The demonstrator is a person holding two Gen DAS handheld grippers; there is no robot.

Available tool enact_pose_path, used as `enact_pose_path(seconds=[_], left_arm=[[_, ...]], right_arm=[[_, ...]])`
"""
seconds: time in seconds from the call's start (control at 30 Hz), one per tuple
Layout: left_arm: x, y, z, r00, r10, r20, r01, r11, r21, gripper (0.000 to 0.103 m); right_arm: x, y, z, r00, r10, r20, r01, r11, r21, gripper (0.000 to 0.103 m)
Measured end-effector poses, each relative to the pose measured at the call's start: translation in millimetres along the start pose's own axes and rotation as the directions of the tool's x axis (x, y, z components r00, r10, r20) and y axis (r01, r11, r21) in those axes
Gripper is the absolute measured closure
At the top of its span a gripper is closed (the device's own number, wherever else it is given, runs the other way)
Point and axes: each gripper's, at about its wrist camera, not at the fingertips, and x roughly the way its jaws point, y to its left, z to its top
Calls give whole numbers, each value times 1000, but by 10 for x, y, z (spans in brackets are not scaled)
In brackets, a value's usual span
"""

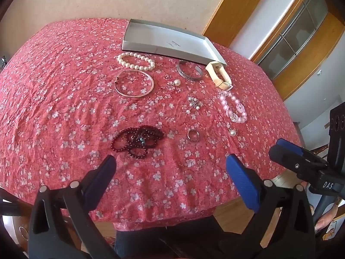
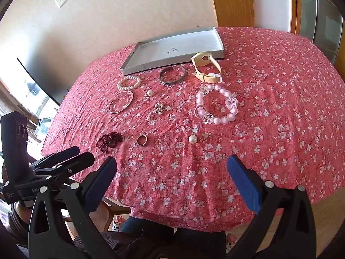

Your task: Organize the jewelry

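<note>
A round table (image 1: 54, 86) wears a wrinkled red cloth printed with small white blossoms; it stands against a plain cream wall (image 2: 107, 21) with a socket and switch plate, beside a wooden door frame (image 1: 232, 6) and glazed panels.

At the far edge lies a shallow grey tray (image 1: 151, 49), bare inside. Just before it sit a white pearl bracelet (image 1: 135, 61), a thin gold bangle (image 1: 134, 83), a silver cuff (image 1: 189, 71) and a cream watch (image 1: 217, 75), the watch touching the tray's corner. Nearer lie a pink bead bracelet (image 2: 215, 105), a brooch (image 1: 194, 103), a ring (image 2: 142, 140), two pearl drops and dark red beads (image 1: 135, 140) (coiled in a heap).

The left gripper (image 1: 171, 166) and right gripper (image 2: 172, 168) hover over the near edge, jaws spread wide, holding nothing.
</note>
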Motion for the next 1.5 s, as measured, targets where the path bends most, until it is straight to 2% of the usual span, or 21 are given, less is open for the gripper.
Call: enact_pose_path(seconds=[1.5], left_arm=[[50, 53, -28, 1000, -13, -18, 13, 1000, -6, 2]], right_arm=[[-6, 3, 11, 1000, 6, 3, -6, 1000, 0, 1]])
